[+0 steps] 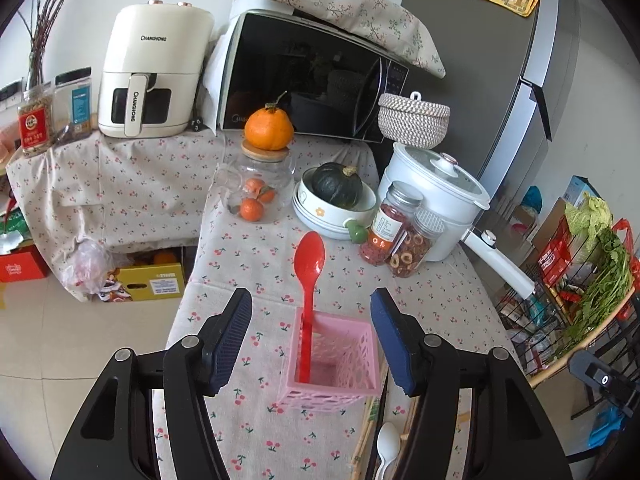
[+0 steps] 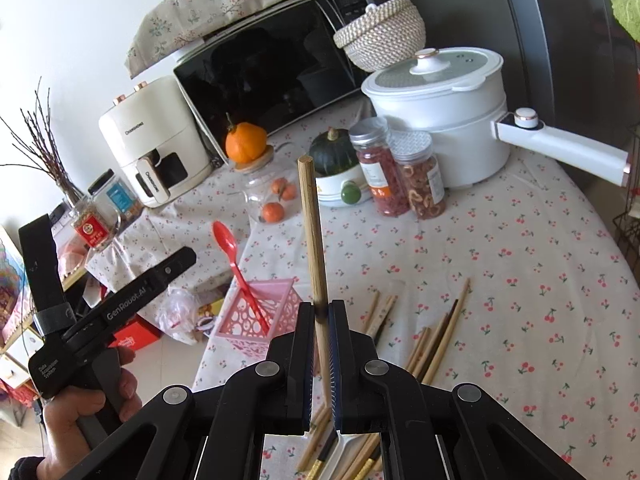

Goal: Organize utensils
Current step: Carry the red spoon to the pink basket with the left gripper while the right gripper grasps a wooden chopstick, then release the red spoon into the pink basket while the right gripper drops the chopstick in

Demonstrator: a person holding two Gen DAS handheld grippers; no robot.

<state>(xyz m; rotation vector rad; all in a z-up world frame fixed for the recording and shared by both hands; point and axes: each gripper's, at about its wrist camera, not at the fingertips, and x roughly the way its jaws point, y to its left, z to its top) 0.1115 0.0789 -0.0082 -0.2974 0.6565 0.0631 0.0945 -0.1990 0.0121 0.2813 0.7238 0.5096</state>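
Note:
A red plastic spoon (image 1: pixel 309 268) stands bowl-up in a pink perforated holder (image 1: pixel 334 364) on the cherry-print tablecloth. My left gripper (image 1: pixel 311 312) is open, its blue pads wide on either side of the spoon and not touching it. In the right wrist view my right gripper (image 2: pixel 320 310) is shut on a wooden chopstick (image 2: pixel 312 232) that points up above the table. The same spoon (image 2: pixel 234 258) and holder (image 2: pixel 260 316) sit to its left. Several chopsticks (image 2: pixel 436 344) lie loose on the cloth, and a white spoon (image 1: pixel 387 450) lies near the front edge.
At the table's back stand a glass jar with tangerines (image 1: pixel 260 188), a bowl holding a dark squash (image 1: pixel 336 196), two spice jars (image 1: pixel 394 228) and a white pot with a long handle (image 1: pixel 436 200). Behind are a microwave (image 1: pixel 312 76) and an air fryer (image 1: pixel 156 72). A wire rack of vegetables (image 1: pixel 584 280) stands right.

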